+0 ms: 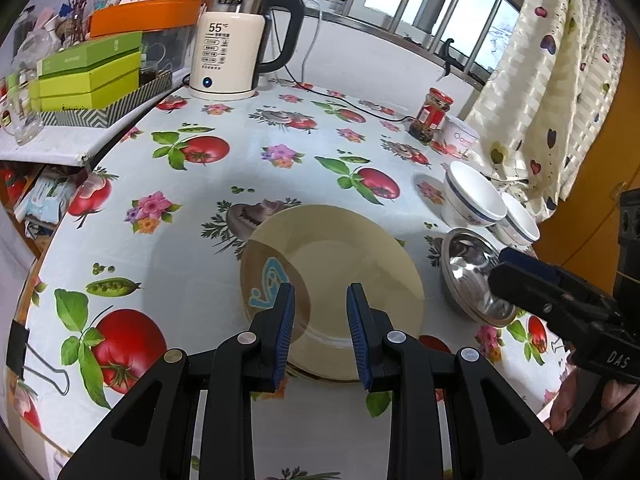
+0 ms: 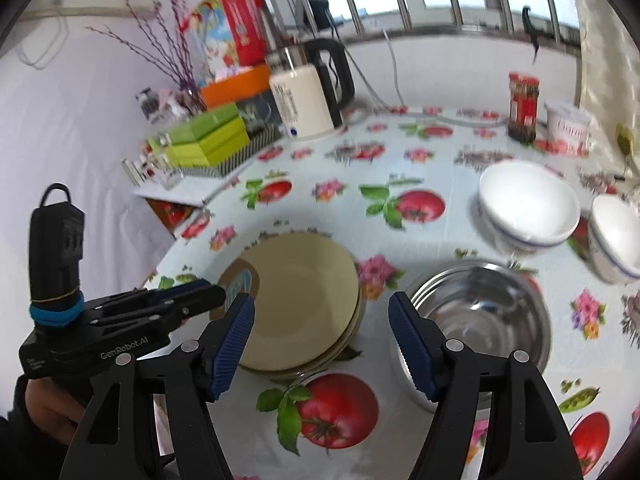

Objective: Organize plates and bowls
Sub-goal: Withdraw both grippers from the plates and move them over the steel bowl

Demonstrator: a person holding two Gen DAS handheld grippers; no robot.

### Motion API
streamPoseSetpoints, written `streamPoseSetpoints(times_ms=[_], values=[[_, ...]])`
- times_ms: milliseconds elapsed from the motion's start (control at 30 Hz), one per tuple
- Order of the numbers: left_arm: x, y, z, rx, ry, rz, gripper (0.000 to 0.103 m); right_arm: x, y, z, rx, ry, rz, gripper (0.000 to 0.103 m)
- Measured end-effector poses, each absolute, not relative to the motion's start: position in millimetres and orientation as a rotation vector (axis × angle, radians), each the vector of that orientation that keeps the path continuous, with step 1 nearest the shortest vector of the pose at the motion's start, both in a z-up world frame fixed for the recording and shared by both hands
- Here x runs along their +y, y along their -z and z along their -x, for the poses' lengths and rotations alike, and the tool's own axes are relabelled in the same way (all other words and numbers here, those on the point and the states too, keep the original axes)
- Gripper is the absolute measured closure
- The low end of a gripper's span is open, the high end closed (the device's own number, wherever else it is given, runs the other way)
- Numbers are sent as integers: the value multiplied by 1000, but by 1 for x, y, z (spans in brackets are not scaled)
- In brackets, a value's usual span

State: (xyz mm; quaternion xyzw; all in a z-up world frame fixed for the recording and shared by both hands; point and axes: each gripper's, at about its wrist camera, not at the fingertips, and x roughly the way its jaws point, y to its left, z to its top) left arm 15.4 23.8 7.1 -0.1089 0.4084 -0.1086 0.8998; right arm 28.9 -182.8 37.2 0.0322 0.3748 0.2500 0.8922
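Note:
A stack of beige plates (image 1: 344,280) (image 2: 296,300) lies on the tablecloth near the front edge. My left gripper (image 1: 320,300) is open and empty, hovering just over the near part of the top plate. A steel bowl (image 1: 472,272) (image 2: 484,312) sits right of the plates. Two white bowls with blue rims (image 1: 472,196) (image 1: 518,220) stand behind it; they also show in the right wrist view (image 2: 528,204) (image 2: 618,236). My right gripper (image 2: 322,314) is open and empty, above the gap between plates and steel bowl; it shows in the left wrist view (image 1: 505,270).
A kettle (image 1: 232,44) with its cord stands at the back. A sauce jar (image 1: 432,114) and a white tub (image 1: 460,136) stand at the back right by the curtain. Green boxes (image 1: 88,76) sit on a shelf at left. A binder clip (image 1: 24,356) grips the table edge.

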Motion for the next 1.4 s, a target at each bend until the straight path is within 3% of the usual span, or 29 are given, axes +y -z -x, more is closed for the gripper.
streamPoseSetpoints(times_ms=[367,1400], values=[[8,-11,-17,846,262,201,75,-208,-36,-25,755,-480,-87,25],[-30,-6,-28,888,327,128,75,-257,-38,-37,743,-331,-168,25]])
